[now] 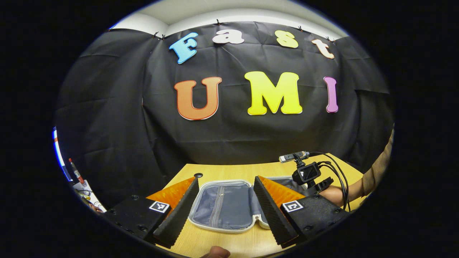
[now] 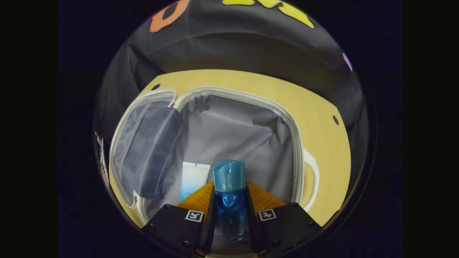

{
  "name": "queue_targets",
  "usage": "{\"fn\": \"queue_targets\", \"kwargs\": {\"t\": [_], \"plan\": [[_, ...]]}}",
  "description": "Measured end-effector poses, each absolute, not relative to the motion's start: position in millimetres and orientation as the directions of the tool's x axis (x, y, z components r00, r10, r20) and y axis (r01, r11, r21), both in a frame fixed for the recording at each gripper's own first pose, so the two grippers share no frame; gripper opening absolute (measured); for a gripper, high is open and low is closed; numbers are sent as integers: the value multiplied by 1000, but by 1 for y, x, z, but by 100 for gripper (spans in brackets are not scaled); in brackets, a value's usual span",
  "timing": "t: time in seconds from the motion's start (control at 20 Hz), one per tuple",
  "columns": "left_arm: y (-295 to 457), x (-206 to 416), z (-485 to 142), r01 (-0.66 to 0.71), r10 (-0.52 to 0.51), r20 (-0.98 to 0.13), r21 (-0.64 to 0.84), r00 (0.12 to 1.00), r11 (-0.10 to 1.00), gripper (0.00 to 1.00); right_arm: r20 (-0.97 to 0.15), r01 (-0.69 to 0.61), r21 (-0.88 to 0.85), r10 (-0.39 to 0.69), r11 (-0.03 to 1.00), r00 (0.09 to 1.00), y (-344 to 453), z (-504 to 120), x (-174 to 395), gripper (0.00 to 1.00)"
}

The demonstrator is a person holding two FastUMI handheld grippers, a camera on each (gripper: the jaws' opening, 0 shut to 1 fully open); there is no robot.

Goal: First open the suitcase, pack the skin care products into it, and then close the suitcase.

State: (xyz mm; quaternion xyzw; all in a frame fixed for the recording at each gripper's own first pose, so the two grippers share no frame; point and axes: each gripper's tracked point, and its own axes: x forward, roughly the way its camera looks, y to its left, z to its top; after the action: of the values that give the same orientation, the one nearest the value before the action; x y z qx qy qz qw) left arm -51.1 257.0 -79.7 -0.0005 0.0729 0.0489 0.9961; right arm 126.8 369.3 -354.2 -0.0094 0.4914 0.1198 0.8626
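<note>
Two claws, mine. Left gripper view: left claw (image 1: 226, 209) released, hovering low over the table (image 1: 229, 170) by the open suitcase (image 1: 224, 206), clear of the right claw (image 1: 312, 179). Right gripper view: right claw (image 2: 229, 211) clenched on a blue bottle (image 2: 229, 195), over the suitcase lining (image 2: 233, 136), ready to drop it beside a white tube (image 2: 193, 177) already inside.

A ribbed tan knit sleeve (image 1: 377, 172) is worn. Black claw housings (image 1: 136, 215) are fitted with screws and square black-and-white markers (image 1: 159, 206); black cables (image 1: 340, 177) are looped.
</note>
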Motion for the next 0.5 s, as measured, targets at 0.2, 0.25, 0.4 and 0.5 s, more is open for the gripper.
{"fn": "queue_targets", "kwargs": {"t": [0.2, 0.25, 0.4, 0.5], "plan": [[287, -55, -101, -167, 152, -204, -58, 967, 984, 98, -860, -180, 116, 189, 977, 473, 368, -357, 125, 38], [298, -55, -106, -184, 164, -217, -76, 962, 980, 98, -862, -177, 117, 188, 977, 471, 367, -358, 125, 39], [316, -49, -120, -169, 126, -251, -157, 960, 973, 98, -868, -136, 140, 188, 981, 459, 366, -354, 122, 41], [332, -38, -132, -151, 92, -262, -215, 961, 965, 98, -866, -113, 150, 186, 982, 464, 361, -347, 121, 44]]}}
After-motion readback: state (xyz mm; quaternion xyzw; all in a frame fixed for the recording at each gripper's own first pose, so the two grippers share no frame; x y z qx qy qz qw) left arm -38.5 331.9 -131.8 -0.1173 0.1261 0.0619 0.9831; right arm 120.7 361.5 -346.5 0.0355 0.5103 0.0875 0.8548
